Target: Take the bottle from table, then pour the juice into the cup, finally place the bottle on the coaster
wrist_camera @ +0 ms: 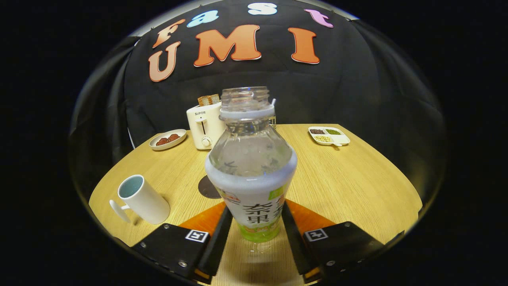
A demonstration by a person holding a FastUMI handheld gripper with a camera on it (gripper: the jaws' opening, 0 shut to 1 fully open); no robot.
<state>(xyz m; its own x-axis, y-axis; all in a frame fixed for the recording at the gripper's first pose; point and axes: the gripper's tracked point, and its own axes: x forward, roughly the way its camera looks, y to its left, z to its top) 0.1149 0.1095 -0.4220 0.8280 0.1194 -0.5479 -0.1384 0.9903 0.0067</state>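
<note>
Both fingers [220, 234] of the gripper [254, 234] press the uncapped bottle [251, 167] between them; beyond it lies the dark coaster [207, 188], the cup [142, 200] off left.

You see the uncapped clear bottle [251, 167] upright, its white label low; the white cup [143, 199] leans beside it, near the dark round coaster [207, 188].
</note>
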